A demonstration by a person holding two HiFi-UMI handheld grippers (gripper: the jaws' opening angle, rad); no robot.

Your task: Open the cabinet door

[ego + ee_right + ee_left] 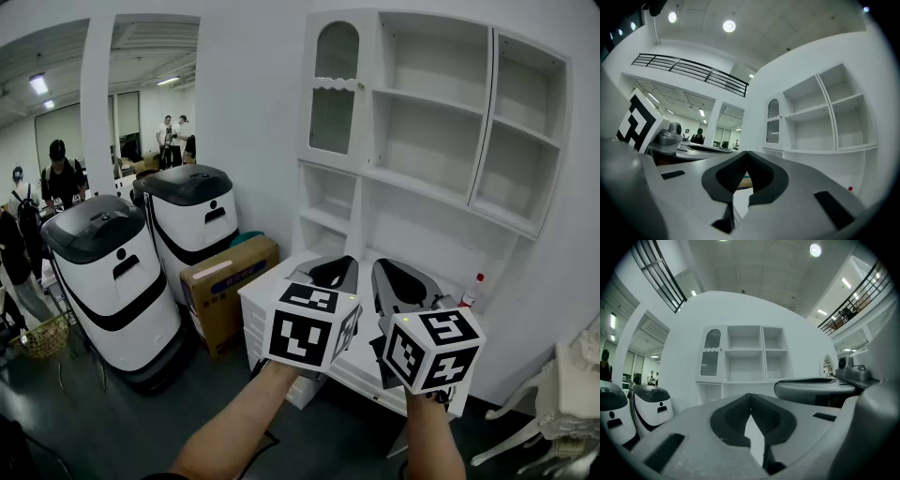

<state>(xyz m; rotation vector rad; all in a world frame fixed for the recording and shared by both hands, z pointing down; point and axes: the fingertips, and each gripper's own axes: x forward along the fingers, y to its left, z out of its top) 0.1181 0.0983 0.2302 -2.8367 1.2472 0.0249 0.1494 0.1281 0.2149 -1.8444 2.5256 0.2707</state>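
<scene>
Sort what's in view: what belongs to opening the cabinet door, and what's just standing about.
For the job:
cabinet door, shut
white cabinet
left claw, shut, empty
right claw, shut, empty

Just standing about:
black-topped white machines
cardboard box
red-capped bottle
people in the background

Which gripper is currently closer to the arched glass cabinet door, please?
Left. The left gripper sits almost straight below the cabinet door; the right gripper is further right. Neither touches it.
</scene>
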